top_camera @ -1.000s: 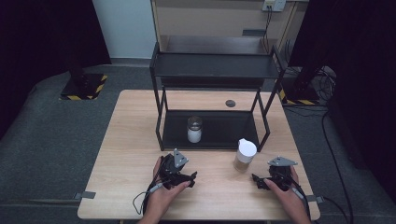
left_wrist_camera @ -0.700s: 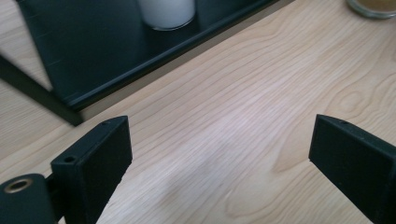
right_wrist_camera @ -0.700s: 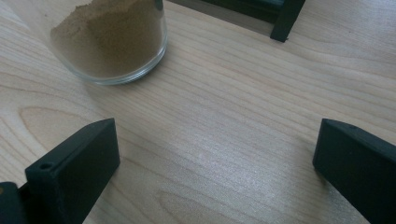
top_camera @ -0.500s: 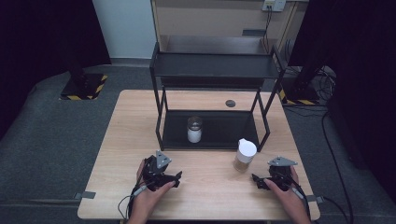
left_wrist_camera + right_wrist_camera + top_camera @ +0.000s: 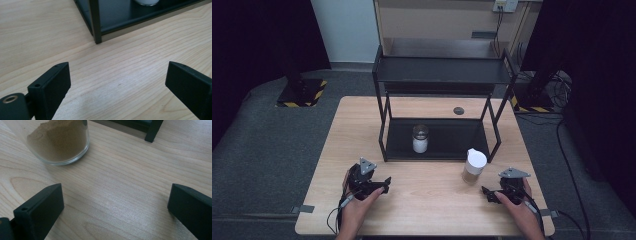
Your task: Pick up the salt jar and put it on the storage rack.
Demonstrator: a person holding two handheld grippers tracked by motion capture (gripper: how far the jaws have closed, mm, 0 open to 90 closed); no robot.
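A black two-shelf rack stands at the back of the wooden table. On its lower shelf sits a glass jar with white contents. A white-lidded jar of brown powder stands on the table in front of the rack's right leg. My left gripper rests low at the front left, open and empty, facing the rack's front left leg. My right gripper rests at the front right, open and empty, just right of the powder jar. Bare wood lies between both pairs of jaws.
A small dark round disc lies on the table behind the rack's lower shelf. Cables trail from both grippers over the table's near edge. Dark floor surrounds the table, with a yellow-black striped base at the far left.
My left gripper has slid to the left along the table's front part, still open. The right gripper and both jars have stayed where they were.
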